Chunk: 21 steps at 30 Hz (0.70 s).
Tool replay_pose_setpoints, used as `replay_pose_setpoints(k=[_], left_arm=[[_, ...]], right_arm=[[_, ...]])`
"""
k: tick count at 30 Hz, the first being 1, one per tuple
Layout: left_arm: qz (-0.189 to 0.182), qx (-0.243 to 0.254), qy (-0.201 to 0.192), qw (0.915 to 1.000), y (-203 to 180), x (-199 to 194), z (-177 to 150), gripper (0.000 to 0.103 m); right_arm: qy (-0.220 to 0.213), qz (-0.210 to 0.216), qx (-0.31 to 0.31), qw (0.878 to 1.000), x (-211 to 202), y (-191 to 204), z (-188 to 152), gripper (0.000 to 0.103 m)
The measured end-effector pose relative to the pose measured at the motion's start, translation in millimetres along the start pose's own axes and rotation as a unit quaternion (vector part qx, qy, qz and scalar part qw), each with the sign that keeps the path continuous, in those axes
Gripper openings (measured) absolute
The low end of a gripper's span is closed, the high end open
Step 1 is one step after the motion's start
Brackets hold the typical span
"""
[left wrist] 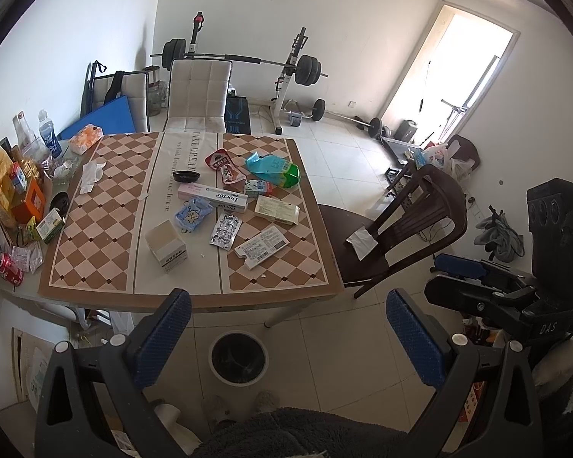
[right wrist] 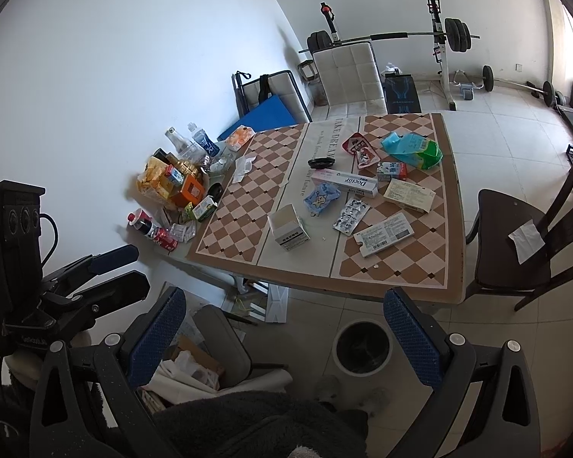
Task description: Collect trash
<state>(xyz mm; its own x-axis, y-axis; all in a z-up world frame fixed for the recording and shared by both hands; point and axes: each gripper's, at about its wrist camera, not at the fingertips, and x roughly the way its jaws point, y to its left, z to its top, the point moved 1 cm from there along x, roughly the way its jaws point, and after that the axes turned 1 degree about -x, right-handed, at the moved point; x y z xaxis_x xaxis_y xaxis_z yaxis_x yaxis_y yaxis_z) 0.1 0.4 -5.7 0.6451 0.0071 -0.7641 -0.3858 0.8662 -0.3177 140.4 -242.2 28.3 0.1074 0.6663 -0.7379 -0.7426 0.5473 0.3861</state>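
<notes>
Both tongs, left tongs [left wrist: 288,337] and right tongs [right wrist: 284,336], stand wide and empty above the floor. The waste bin [left wrist: 238,357] sits directly below, near the worktop [left wrist: 195,297] edge. Reach toward 12 o'clock, taking the nearest trash first: the open white carton [left wrist: 167,245], then the flattened printed box [left wrist: 261,246] beyond.

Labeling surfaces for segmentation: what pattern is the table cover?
Brown and cream diamond checks on the table cover, with a plain cream centre strip; clearest in left wrist view.
</notes>
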Motion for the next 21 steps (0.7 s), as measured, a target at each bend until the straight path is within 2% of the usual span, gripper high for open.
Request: replay_pose_setpoints(k=[2,5,8,11,16,21], left_arm=[[0.013,-0.006,-0.002,0.9999,0.4,-0.7,0.1,0.103],[0.078,-0.012,-0.009,0.9968,-9.6,3.6,0.6,0.103],[0.172,-0.029,-0.013,0.9846,5.5,27.5,5.5,0.103],[0.242,-0.066,0.002,0.9681,42.9,61.5,8.5,0.103],[0.279,-0.150,0.080,0.9453,113.3,128.1,2.6,0.103],[0.256,-0.236,0.155,0.9245,172.6,194.7,-2.8,0.103]], right_arm=[[0.000,0.001,0.003,1.000,0.2,-0.4,-0.3,0.103],[-0.001,0.003,0.009,1.000,2.8,-6.7,2.1,0.103],[-0.006,-0.023,0.012,1.000,10.5,-18.6,7.4,0.103],[-0.003,-0.068,0.016,0.998,30.2,-48.6,17.3,0.103],[0.032,-0.118,0.050,0.991,99.4,-91.9,28.6,0.103],[0.081,-0.154,0.112,0.978,186.9,-141.3,32.8,0.103]])
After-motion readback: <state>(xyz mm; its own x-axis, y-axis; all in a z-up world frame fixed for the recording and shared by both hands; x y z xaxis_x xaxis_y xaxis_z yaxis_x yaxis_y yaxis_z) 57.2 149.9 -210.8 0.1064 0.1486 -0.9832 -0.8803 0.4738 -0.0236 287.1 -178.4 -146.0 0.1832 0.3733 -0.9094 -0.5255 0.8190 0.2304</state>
